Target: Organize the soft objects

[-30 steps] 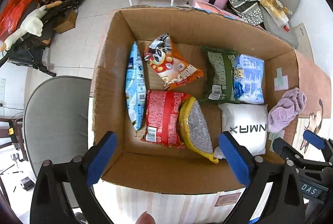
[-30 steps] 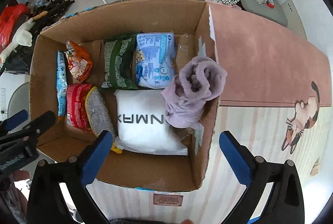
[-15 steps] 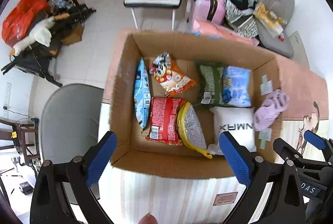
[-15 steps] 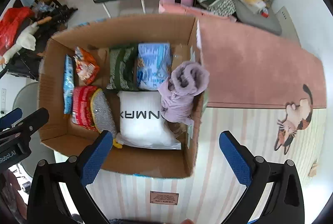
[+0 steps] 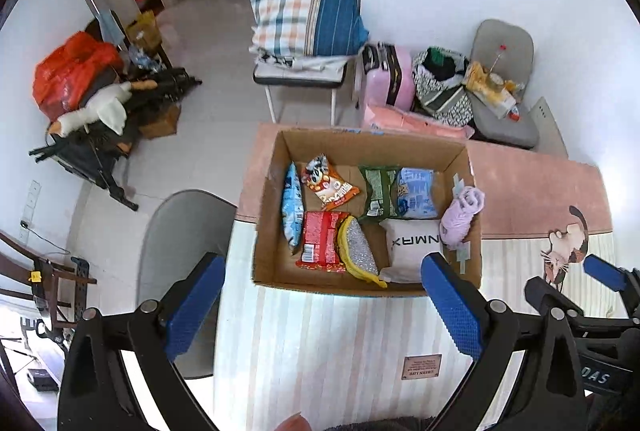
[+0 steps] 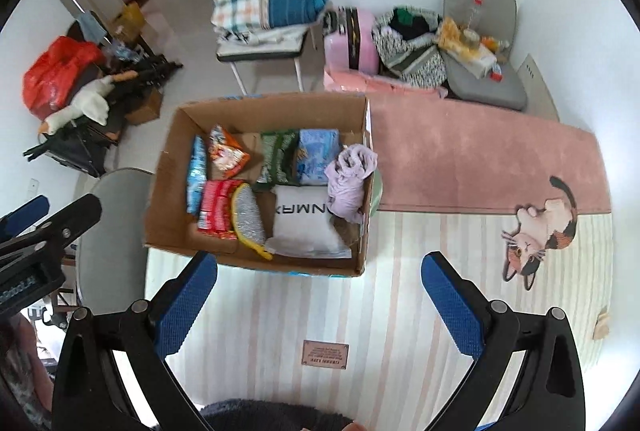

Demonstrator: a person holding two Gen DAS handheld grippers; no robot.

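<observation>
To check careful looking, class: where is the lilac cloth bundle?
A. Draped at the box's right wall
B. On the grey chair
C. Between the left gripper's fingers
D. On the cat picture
A: the lilac cloth bundle sits against the right wall of the cardboard box.

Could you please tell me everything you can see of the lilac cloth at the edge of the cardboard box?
The lilac cloth is a soft, fleecy-looking bundle, crumpled and loosely rolled instead of folded flat. It sits at the right side of the cardboard box, leaning against the right wall with its top at the rim. Its lower end rests on the white pillow pack and it lies against the light blue packet. Neither gripper touches it.
</observation>
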